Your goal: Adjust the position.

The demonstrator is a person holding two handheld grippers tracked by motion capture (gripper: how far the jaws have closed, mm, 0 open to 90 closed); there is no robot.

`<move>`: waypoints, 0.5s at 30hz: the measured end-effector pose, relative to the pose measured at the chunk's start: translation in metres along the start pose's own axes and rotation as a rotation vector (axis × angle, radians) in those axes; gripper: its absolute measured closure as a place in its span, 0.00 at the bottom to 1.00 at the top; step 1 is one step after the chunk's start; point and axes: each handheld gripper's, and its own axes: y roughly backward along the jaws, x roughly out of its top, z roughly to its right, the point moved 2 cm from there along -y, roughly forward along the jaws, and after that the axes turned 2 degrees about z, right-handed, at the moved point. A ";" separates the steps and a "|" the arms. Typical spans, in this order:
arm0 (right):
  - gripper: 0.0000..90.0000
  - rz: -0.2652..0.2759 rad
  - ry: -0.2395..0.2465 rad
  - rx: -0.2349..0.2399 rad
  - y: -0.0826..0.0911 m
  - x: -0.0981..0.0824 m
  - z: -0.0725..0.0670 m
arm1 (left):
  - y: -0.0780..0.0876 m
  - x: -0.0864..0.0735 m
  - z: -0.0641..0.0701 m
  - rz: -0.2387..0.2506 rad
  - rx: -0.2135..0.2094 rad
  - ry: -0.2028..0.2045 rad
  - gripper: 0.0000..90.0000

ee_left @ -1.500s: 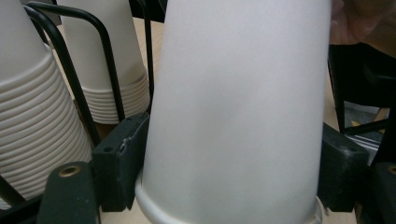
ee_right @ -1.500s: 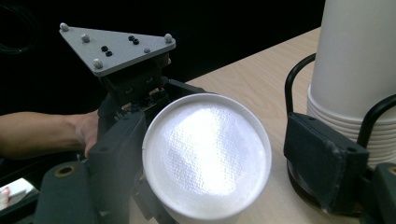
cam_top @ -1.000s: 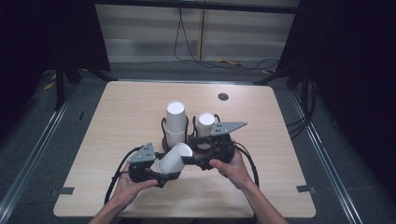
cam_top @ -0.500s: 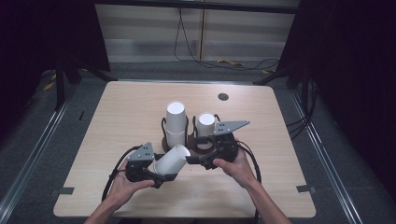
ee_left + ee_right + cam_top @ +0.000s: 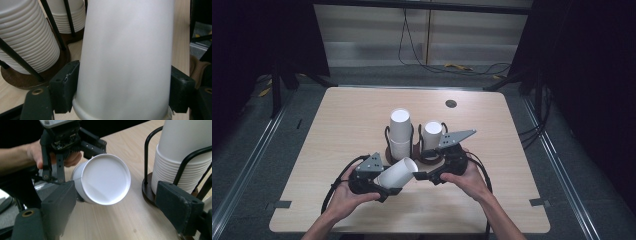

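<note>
A white paper cup [image 5: 398,171] lies tilted above the table's front middle, with my left gripper [image 5: 387,181] shut on its sides. In the left gripper view the cup [image 5: 125,55] stands between the two black pads [image 5: 65,86], which press on it near the rim. My right gripper [image 5: 419,176] points left at the cup's closed base and is open. In the right gripper view that base [image 5: 106,182] faces the camera between and beyond my right gripper [image 5: 118,203], whose pads [image 5: 178,206] stand apart from it. The left gripper [image 5: 66,143] holds the cup behind.
Two stacks of white cups stand in black wire holders on dark round bases, a taller one [image 5: 400,131] and a shorter one [image 5: 432,136], just beyond both grippers. A small dark disc [image 5: 451,103] lies at the table's far right. Cables trail from both grippers.
</note>
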 end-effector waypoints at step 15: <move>0.21 -0.116 0.039 0.002 -0.007 -0.005 0.001 | -0.008 -0.006 -0.001 -0.114 -0.021 -0.028 0.28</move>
